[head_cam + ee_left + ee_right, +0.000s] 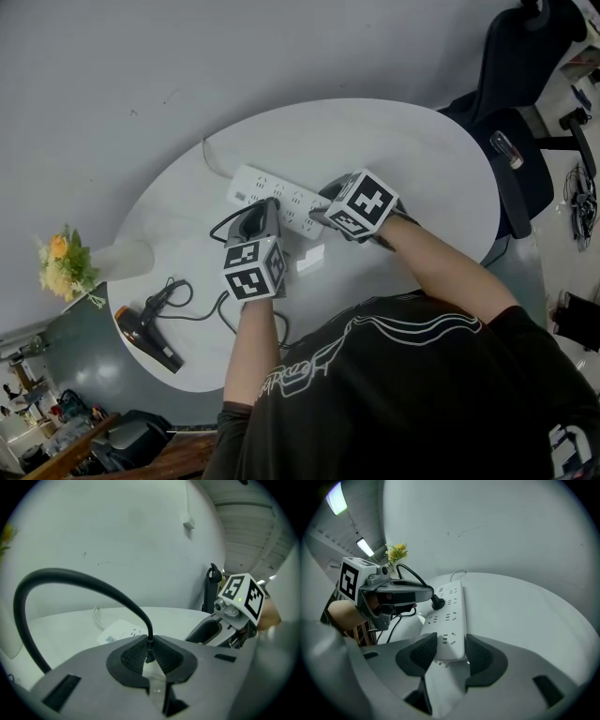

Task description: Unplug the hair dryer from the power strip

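A white power strip (281,200) lies across the middle of the round white table (412,159). My left gripper (269,207) is shut on the black plug (149,654), which sits at a socket in the strip (451,603). The plug's black cord (70,578) arcs up and to the left. That cord (202,314) runs to the black hair dryer (147,335) lying at the table's near-left edge. My right gripper (450,651) is shut on the strip's near end, pads on both long sides. It appears in the head view (323,212) at the strip's right end.
A vase of yellow flowers (64,264) stands at the table's left edge. The strip's white lead (212,156) curls off toward the wall. A dark office chair (518,112) stands to the right. A small white slip (310,256) lies near my grippers.
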A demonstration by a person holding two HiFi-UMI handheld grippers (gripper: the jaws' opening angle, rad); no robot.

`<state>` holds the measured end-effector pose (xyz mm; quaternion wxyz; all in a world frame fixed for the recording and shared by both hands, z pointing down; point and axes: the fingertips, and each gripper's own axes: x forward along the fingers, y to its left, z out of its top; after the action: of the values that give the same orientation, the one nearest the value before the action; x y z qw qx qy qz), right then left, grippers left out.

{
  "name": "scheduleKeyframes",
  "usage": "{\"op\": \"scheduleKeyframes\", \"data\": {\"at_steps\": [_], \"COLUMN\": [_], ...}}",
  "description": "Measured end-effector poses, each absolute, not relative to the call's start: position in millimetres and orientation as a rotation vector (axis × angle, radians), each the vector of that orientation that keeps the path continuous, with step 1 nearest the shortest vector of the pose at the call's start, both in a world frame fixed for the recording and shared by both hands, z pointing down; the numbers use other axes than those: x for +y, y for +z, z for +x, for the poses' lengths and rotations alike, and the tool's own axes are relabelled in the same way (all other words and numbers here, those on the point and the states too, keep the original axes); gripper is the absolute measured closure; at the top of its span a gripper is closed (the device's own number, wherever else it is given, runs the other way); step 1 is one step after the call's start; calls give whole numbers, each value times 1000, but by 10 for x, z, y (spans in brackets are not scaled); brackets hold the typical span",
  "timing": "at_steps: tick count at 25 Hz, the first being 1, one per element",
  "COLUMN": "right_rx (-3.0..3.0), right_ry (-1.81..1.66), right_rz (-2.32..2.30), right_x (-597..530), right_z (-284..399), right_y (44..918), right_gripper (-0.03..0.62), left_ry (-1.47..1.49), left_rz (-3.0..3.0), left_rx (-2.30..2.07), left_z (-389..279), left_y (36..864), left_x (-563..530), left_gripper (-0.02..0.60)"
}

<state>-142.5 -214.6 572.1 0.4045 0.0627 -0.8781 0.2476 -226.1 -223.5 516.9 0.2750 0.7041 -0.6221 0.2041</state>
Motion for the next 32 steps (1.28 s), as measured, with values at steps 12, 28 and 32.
{"op": "scheduleKeyframes", "data": {"at_steps": [12, 28, 32], "right_rx": [-2209, -2221, -2221], "right_ry": [607, 637, 649], "right_rz": [166, 151, 147], "right_x": [-2195, -2141, -2139], "right_z": [-1459, -1510, -1494], "right_y": [5668, 5714, 5696], "right_gripper": [416, 418, 418], "left_ry": [678, 685, 639], "left_rz": [1913, 1934, 1933], "left_rx": [-1742, -1766, -1742], "left_z": [-2238, -2287, -2275], "left_y": [5138, 5054, 5011], "left_x": [-2244, -2240, -2250], "left_gripper": [545, 543, 545]}}
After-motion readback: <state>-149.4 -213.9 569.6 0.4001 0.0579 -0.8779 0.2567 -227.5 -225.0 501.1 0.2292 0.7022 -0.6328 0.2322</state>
